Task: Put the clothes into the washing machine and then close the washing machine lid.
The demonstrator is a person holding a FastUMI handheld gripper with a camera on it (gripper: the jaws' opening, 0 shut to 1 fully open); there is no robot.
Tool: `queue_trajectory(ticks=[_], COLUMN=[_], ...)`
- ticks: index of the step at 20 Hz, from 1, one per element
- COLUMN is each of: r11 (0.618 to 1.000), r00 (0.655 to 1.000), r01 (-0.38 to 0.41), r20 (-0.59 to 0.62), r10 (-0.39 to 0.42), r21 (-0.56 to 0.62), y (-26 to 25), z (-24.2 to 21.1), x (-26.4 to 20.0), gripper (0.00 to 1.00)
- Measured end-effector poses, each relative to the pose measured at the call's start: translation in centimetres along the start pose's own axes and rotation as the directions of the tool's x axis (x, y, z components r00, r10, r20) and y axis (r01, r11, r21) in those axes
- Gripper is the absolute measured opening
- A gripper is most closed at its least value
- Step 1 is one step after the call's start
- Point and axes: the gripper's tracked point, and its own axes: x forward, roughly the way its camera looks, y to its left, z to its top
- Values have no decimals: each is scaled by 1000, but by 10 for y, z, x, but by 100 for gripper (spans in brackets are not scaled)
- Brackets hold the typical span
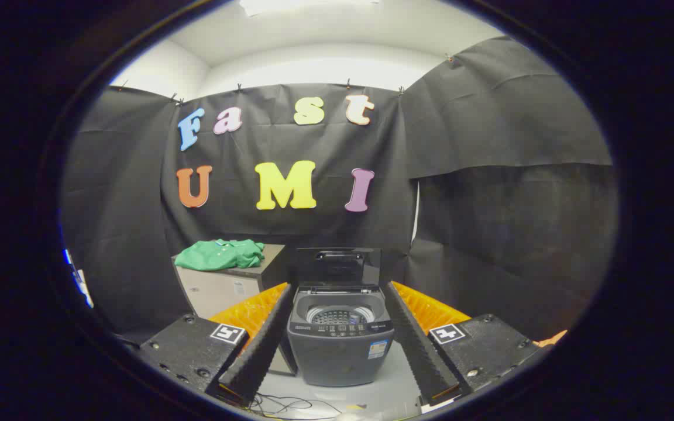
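A grey top-loading washing machine (340, 345) stands on the floor straight ahead, seen between my two fingers. Its lid (337, 266) stands raised upright at the back, and the drum (338, 316) is exposed. A green garment (220, 254) lies crumpled on top of a box-like cabinet (229, 286), to the left of the machine and beyond my left finger. My gripper (337, 356) is open, its ribbed black fingers (261, 345) spread wide on either side of the machine with nothing between them. It hangs well short of both the garment and the machine.
Black cloth walls close in the booth at the back and on both sides. Loose cables (290, 403) lie on the pale floor (395, 386) in front of the machine. The cabinet stands close against the machine's left side.
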Motion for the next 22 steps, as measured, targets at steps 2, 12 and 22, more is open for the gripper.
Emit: queue_trajectory(ticks=[2, 12, 22], r11=[1000, 1000, 1000], r00=[1000, 1000, 1000], r01=[2, 1, -4], r20=[-4, -6, -15], r10=[-2, -1, 4], r21=[-2, -9, -2], y=[0, 3, 9], z=[-1, 1, -3], x=[0, -7, -10], gripper=[99, 99, 99])
